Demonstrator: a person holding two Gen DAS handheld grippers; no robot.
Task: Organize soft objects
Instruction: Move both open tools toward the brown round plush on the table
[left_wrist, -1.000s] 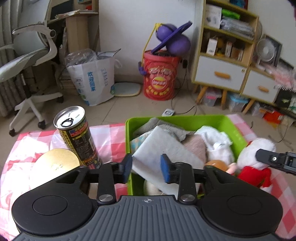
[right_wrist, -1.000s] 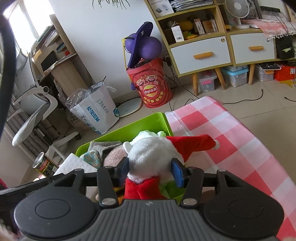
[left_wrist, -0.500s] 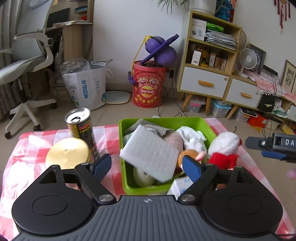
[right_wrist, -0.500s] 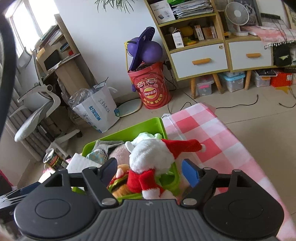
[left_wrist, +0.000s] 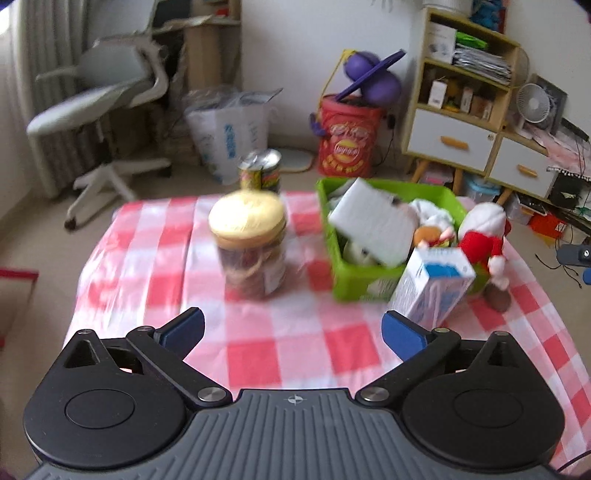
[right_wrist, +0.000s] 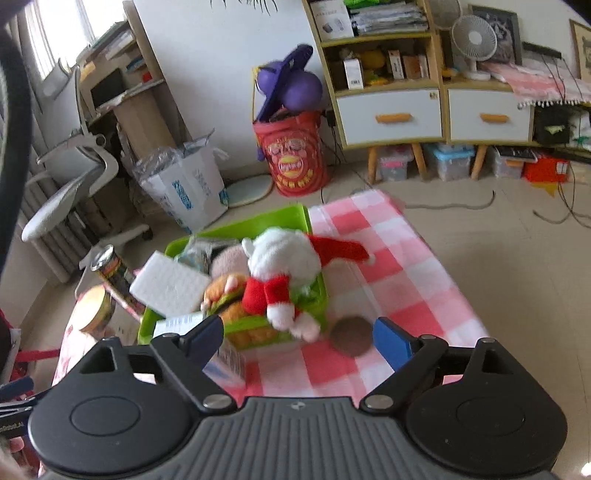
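- Fingers of left gripper (left_wrist: 291, 330) just spread wide, nothing between.
- Right gripper (right_wrist: 297, 341) jaws just opening too, empty.
- Santa plush (right_wrist: 284, 271) draped over green bin (right_wrist: 258, 221) rim.

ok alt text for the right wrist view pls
The right gripper, jaws just opened and empty, hangs above a green bin stuffed with soft things. A Santa plush droops over the bin's rim onto the checked cloth.

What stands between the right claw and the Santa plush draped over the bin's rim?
Nothing visible. The right claw, open and empty, has just been opening. The Santa plush hangs over the green bin wall straight ahead; only checked cloth lies between.
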